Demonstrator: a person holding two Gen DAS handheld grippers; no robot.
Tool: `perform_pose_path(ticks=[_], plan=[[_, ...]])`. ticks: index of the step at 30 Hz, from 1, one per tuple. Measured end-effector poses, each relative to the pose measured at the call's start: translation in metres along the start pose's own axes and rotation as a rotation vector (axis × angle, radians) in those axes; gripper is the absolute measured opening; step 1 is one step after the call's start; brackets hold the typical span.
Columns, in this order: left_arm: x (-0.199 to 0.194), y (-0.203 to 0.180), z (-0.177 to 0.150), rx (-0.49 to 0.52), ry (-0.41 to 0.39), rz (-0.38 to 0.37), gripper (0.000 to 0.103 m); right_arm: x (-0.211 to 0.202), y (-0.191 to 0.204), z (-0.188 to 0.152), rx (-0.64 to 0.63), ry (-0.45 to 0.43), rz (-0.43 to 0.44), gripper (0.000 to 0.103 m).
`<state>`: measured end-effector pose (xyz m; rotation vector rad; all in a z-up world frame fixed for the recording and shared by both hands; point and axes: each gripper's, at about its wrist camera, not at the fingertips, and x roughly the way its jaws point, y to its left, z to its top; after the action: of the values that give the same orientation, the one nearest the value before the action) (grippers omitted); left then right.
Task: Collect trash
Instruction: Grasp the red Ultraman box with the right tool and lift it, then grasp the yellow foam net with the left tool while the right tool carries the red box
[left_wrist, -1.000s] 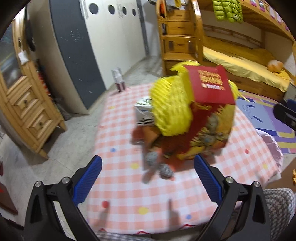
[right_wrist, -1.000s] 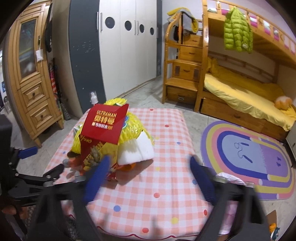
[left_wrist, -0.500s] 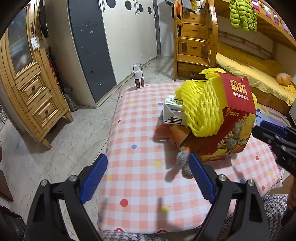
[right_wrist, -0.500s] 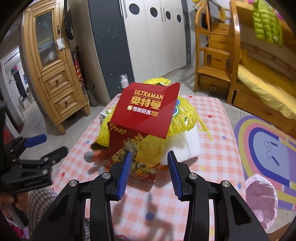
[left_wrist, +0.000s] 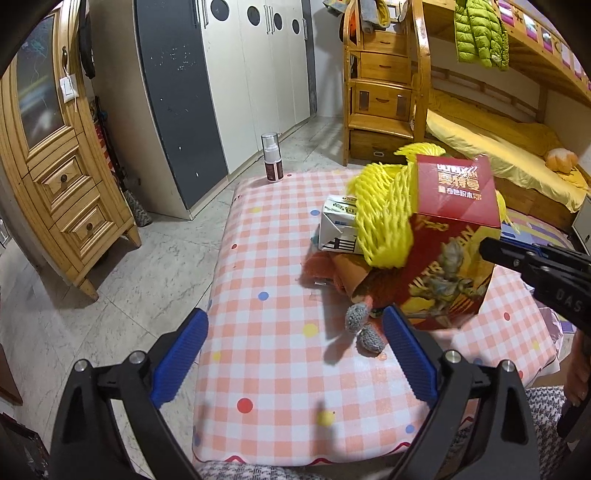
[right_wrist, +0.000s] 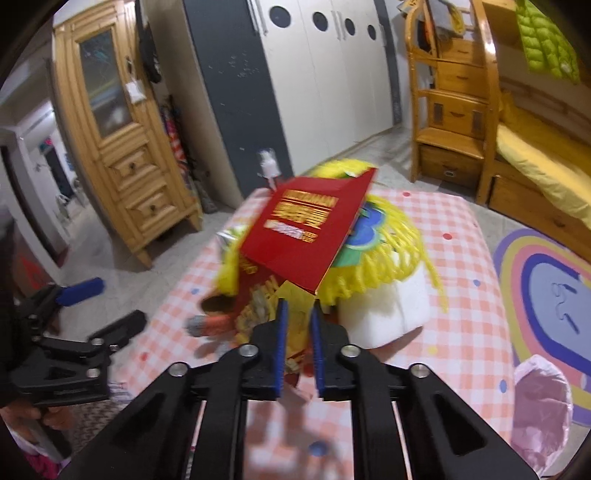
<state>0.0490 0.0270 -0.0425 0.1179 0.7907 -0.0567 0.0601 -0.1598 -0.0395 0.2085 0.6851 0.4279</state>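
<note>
The desk (left_wrist: 266, 369) with its pink checked cloth carries a pile of trash. On top the red box (left_wrist: 448, 240) leans tilted over yellow foam netting (left_wrist: 384, 218), next to a white carton (left_wrist: 338, 229); a white foam block (right_wrist: 388, 310) lies on the other side. A spray bottle (left_wrist: 271, 157) stands at the far corner. The right tongs (right_wrist: 298, 314) were wide apart a second ago; they have just been closing and now clamp the lower edge of the red box, which has tipped more. The left tongs (left_wrist: 291, 336) remain wide apart over the cloth, holding nothing, just beside two small grey knitted balls (left_wrist: 364, 325).
</note>
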Motion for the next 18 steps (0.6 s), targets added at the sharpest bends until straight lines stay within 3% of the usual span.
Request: perform_pose_path(ticks=[5, 10, 13, 18], plan=[[-0.013, -0.001, -0.002, 0.002, -0.02, 0.0, 0.096, -0.02, 0.016, -0.002, -0.014, 0.006, 0.087, 0.001], [-0.023, -0.004, -0.004, 0.008, -0.038, -0.01, 0.096, -0.053, 0.029, -0.01, -0.043, -0.009, 0.091, 0.0], [-0.025, -0.01, -0.005, 0.017, -0.045, -0.029, 0.096, -0.077, 0.028, -0.015, -0.041, -0.031, 0.042, 0.0], [-0.018, -0.031, -0.003, 0.067, -0.056, -0.073, 0.096, -0.102, 0.019, -0.025, -0.072, -0.064, -0.162, 0.0]])
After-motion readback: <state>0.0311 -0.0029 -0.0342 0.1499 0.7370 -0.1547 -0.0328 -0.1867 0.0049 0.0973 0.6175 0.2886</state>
